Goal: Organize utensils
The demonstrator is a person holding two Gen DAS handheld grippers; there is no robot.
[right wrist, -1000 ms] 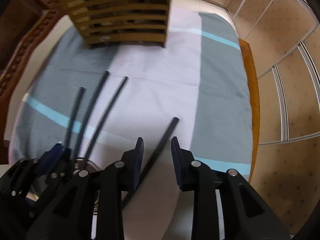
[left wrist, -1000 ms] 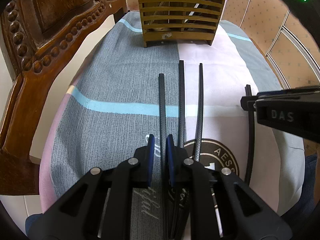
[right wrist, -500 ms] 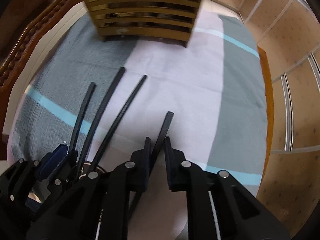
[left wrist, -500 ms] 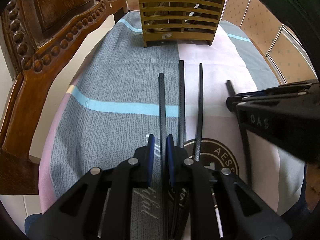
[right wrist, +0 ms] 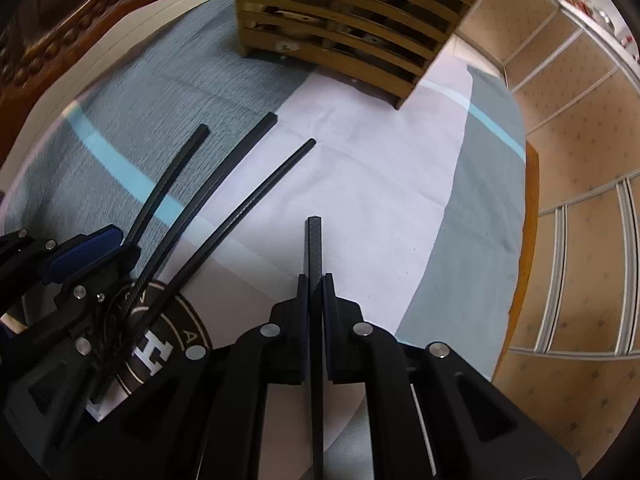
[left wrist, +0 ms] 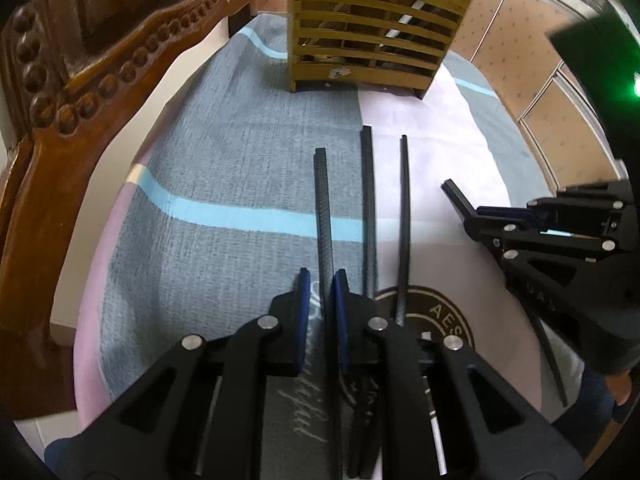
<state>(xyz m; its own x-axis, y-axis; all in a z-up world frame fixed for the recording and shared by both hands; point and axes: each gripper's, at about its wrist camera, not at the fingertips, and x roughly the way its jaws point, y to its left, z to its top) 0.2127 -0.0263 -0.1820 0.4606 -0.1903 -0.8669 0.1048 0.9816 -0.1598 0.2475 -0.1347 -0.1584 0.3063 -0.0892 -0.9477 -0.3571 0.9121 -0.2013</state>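
a home dining spot, carved wooden chair point(left wrist: 60, 92), clothed table point(left wrist: 224, 152) (patterned tile floor), bamboo utensil holder point(left wrist: 372, 36)

Round brown emblem point(left wrist: 436, 312) printed on the cloth point(left wrist: 224, 152), lower centre of left wrist view: letters "AES" legible. Right wrist view, lower left: large "H", then "A". Grey script below the emblem: illegible.

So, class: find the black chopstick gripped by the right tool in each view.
Left wrist view: the chopstick pokes out of the right tool at the right edge.
Right wrist view: bottom centre, upright between the tool's fingers.
Shared landmark: the slatted bamboo holder at the top.
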